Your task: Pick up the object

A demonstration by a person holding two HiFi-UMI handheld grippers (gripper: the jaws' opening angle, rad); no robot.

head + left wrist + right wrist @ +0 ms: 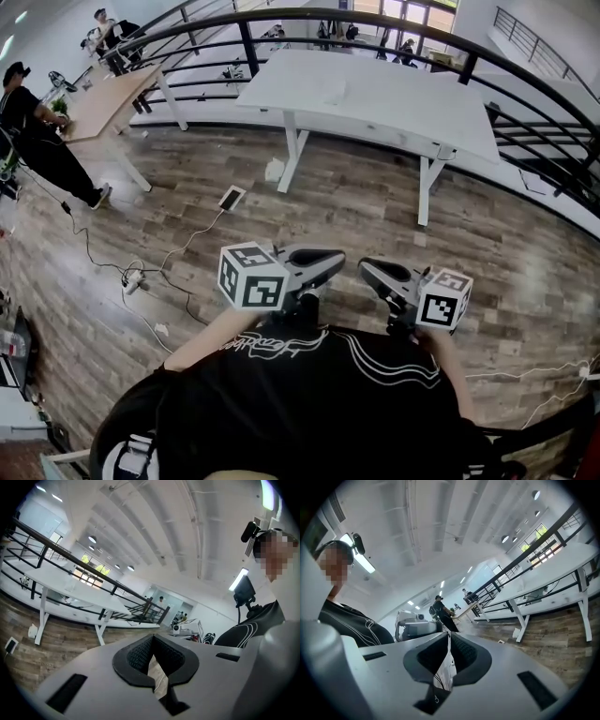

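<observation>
Closest to the head camera is the person's black T-shirt, and just past it both tools are held close to the chest, well above the wooden floor. The left gripper and right gripper point inward at each other, tips nearly meeting, with their marker cubes turned outward. It reads as a resting or starting pose rather than a reach.

Each gripper's own view looks up at the ceiling and across the room, so both tools are tilted upward, away from any work surface. The left gripper's ribbed pads meet at their tips, with only floor visible through the slit below. The right gripper's pads are likewise pressed together on nothing.

A bare left forearm angles up from the lower left, with the elbow bent and tucked in. The right hand is mostly hidden behind its cube.

No object to pick up can be made out. The white table stands well apart, beside the black railing, and it cannot be told whether the object lies there. The task appears not yet begun.
</observation>
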